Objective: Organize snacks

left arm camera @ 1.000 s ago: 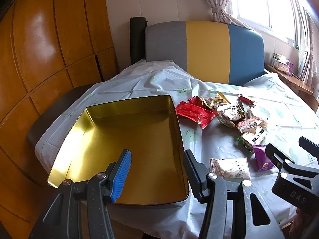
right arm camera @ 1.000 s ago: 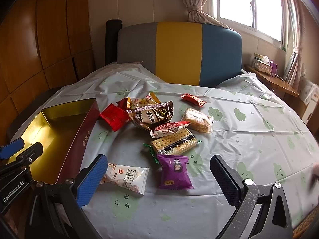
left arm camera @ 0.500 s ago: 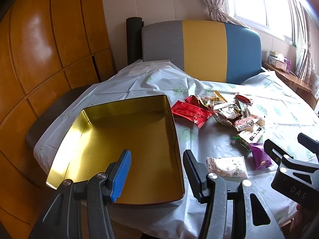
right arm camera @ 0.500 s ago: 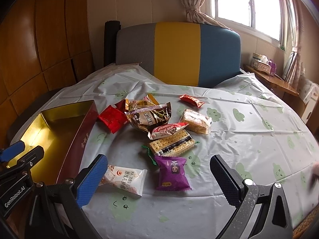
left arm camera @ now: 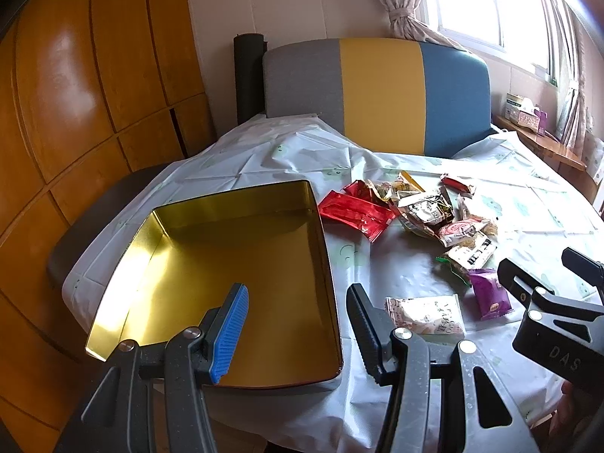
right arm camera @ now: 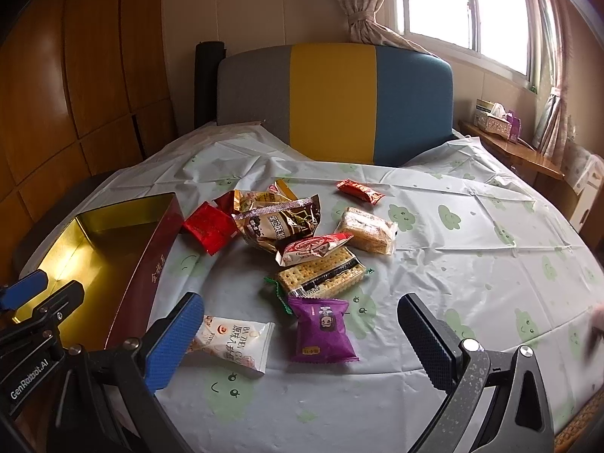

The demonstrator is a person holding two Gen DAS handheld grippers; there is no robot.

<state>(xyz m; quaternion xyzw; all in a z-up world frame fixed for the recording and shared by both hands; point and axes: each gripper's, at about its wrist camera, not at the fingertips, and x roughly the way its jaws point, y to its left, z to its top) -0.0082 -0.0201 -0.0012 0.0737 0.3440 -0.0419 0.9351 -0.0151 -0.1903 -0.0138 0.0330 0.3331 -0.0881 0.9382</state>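
We see right gripper [right arm camera: 302,332] jaws wide open, holding nothing; purple snack pack [right arm camera: 323,330] between them, white pack [right arm camera: 234,343] at 9 o'clock. Left gripper [left arm camera: 298,324] open over gold tin [left arm camera: 234,264].

Ahead of me stands a chair back [right arm camera: 336,102] striped grey, yellow and blue, rising behind the far edge of the desk [right arm camera: 472,234], whose pale cloth is printed with green faces. Just left of the chair back a black roll [right arm camera: 207,83] stands upright. Further left run wooden wall panels [left arm camera: 75,87]. Above the chair back on the right hangs a tied curtain [right arm camera: 362,11] beside a bright window [right arm camera: 460,7]. Right of it, a tissue box [right arm camera: 494,120] sits on a wooden ledge [right arm camera: 521,151].
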